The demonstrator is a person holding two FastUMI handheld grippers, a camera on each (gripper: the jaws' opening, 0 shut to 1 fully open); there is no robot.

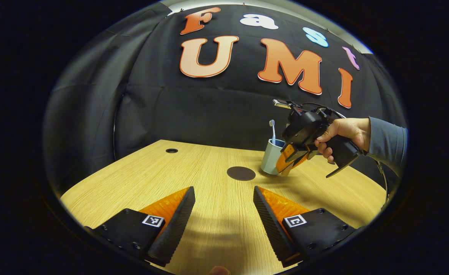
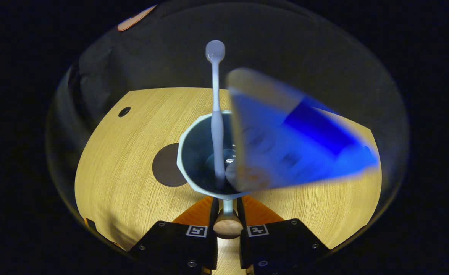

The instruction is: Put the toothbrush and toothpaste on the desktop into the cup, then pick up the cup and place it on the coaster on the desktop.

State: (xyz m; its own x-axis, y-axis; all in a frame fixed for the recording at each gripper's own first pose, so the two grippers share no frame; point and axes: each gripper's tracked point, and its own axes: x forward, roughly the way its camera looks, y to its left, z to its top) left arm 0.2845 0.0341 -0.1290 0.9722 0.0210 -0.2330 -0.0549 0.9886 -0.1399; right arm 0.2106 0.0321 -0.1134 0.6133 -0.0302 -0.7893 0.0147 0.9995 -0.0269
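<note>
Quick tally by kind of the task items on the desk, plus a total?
Cup: 1
Toothbrush, standing in the cup: 1
Toothpaste tube, blurred, lower end in the cup: 1
Coaster, bare, beside the cup: 1
Total: 4

We're in a recording booth, not a home: black cloth wall (image 1: 209,110) draped behind and around a pale wood-grain desktop (image 1: 209,168) with a cable hole (image 1: 172,151). A sleeved hand (image 1: 343,133) holds a camera-rigged handheld gripper (image 1: 291,162), fiducial tags (image 1: 153,220) on the near fingers.
</note>
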